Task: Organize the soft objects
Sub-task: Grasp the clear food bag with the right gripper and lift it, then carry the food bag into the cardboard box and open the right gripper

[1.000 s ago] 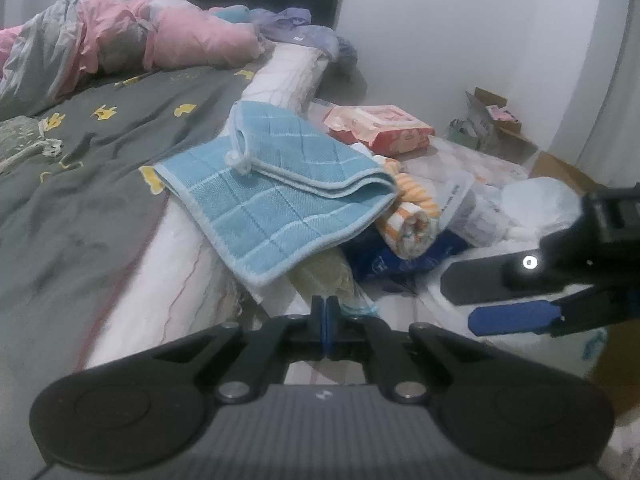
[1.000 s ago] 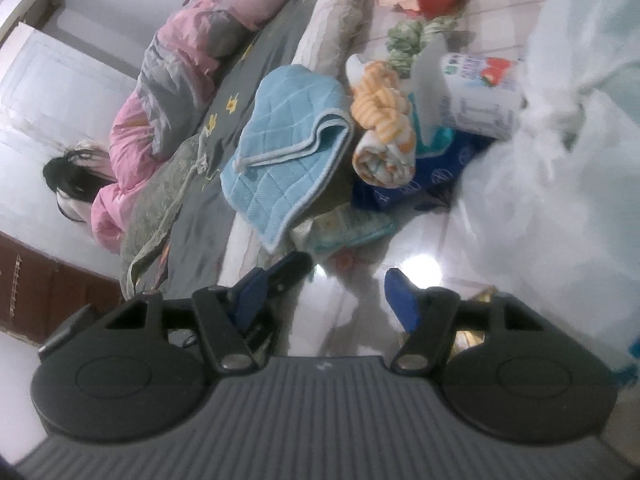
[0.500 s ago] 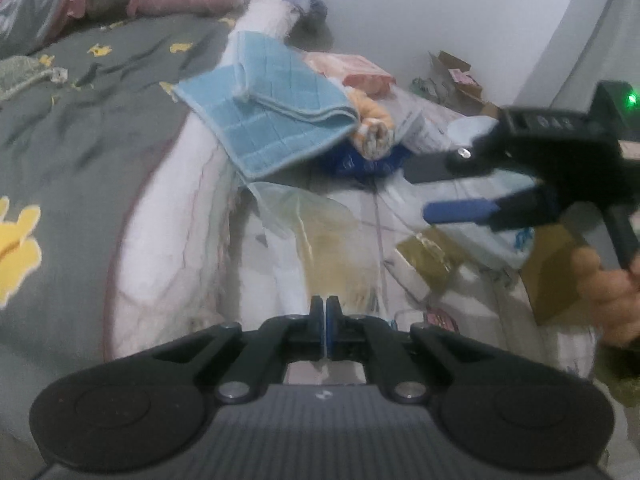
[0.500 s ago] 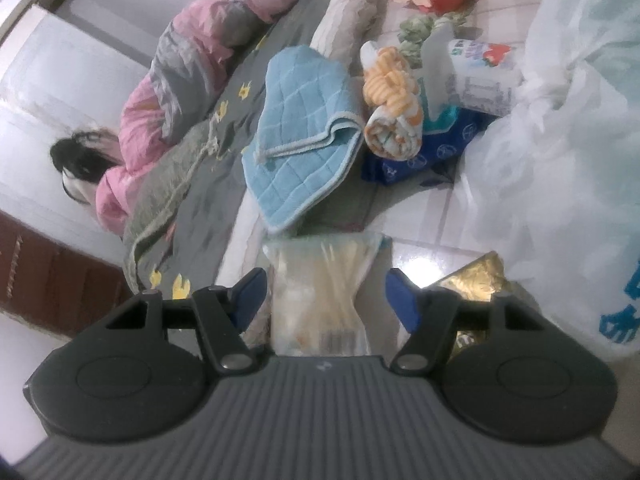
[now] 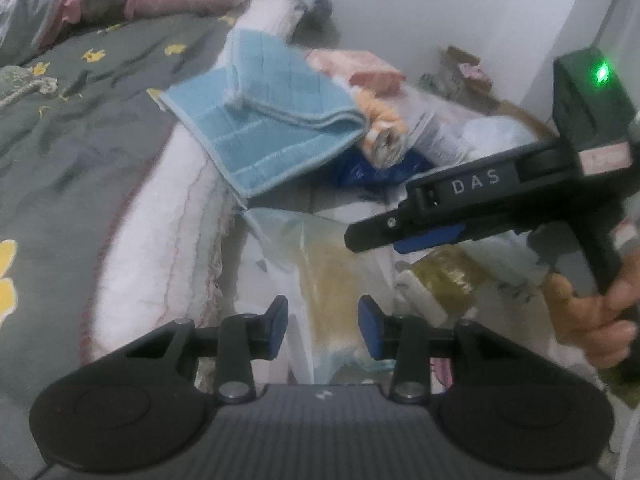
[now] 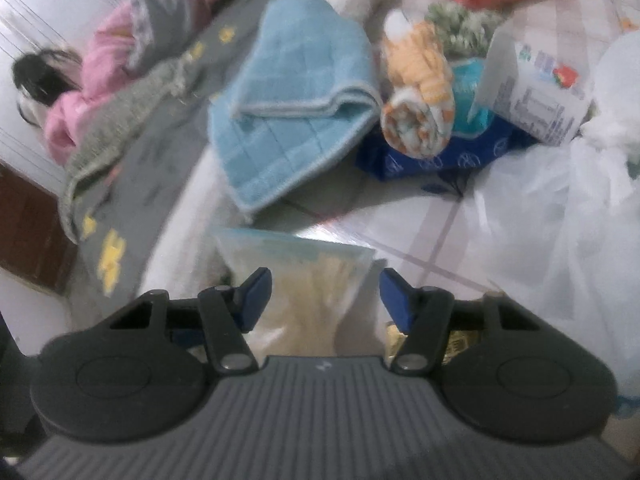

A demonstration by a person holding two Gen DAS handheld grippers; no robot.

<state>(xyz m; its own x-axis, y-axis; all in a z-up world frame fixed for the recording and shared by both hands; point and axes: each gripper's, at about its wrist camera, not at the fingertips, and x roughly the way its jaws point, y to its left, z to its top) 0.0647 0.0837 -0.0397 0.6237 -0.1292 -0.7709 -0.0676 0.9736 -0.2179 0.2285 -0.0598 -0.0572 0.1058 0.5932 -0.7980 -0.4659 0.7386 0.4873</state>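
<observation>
**Two open grippers over one slippery bag**

Two risks show here. The clear plastic bag [image 6: 296, 276] lies on the floor, between and just ahead of the right gripper [image 6: 325, 294] jaws, which have just narrowed a little but press on nothing. Thin film may slide away or bunch. The left gripper [image 5: 322, 322] has just opened partway, empty, above the same bag [image 5: 320, 264]. Both point steeply down and could collide.

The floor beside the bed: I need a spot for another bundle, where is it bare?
Bare tile shows between the blue towel, clear bag and white plastic bag. Behind the towel it is crowded: rolled orange cloth, carton.
</observation>
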